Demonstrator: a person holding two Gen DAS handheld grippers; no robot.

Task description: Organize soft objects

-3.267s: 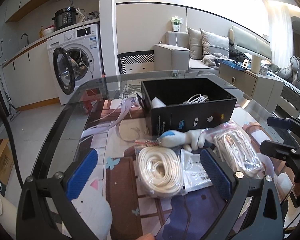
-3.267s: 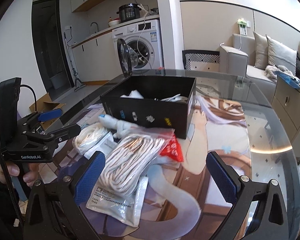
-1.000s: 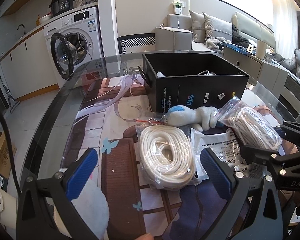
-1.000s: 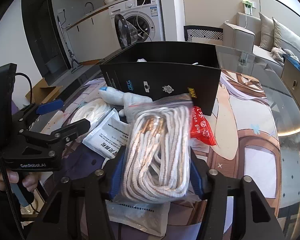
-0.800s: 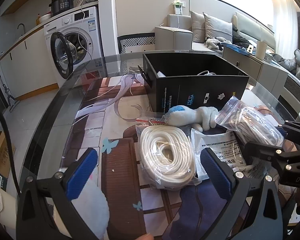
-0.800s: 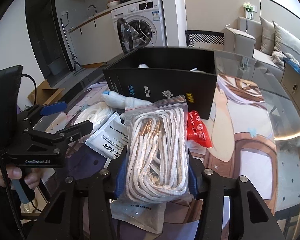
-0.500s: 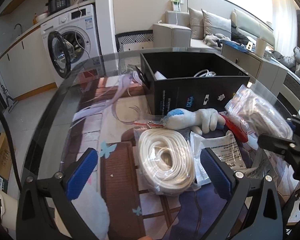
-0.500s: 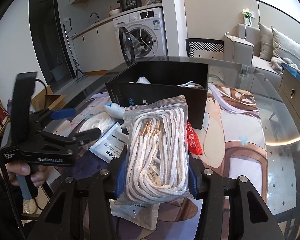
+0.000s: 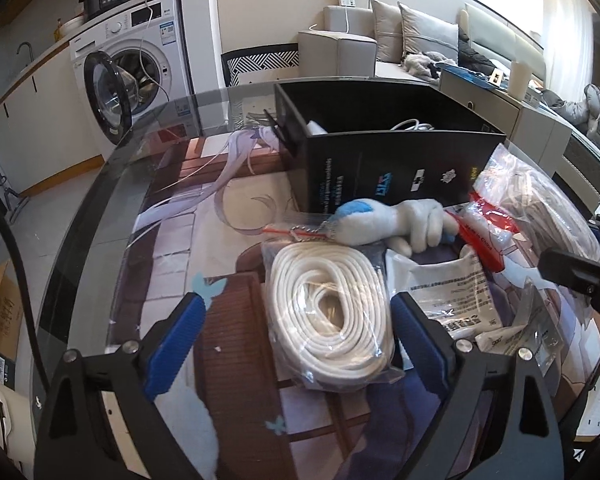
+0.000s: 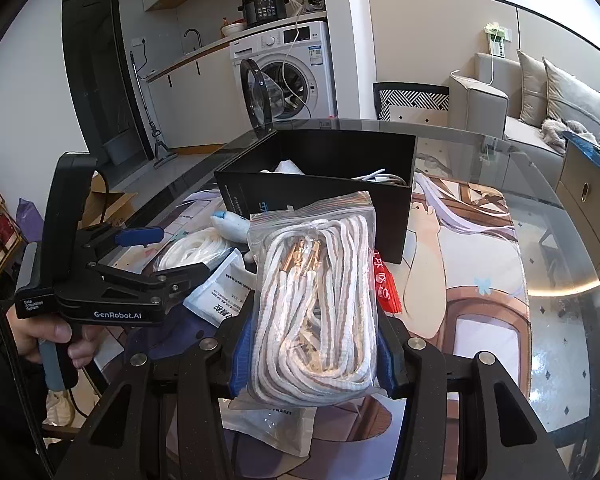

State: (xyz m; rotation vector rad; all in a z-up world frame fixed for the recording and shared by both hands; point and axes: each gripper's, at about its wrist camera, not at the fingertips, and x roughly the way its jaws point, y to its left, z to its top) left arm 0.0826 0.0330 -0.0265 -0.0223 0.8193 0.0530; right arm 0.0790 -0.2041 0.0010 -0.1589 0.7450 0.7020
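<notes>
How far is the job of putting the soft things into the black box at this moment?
Done: the black box already holds a white cable and something white. In hand: the right gripper is shut on the bag of striped cords, lifted before the box. The left gripper, jaws just closing, straddles the bagged white rope coil without gripping. Left: that coil, the plush toy, the red packet and the paper packets.

We cannot see most of what lies inside the black box (image 10: 320,196); its front wall hides it. The bagged cords (image 10: 314,312) cover the packet (image 10: 272,424) beneath. Print on the white packet (image 9: 452,292) is too small to read.
</notes>
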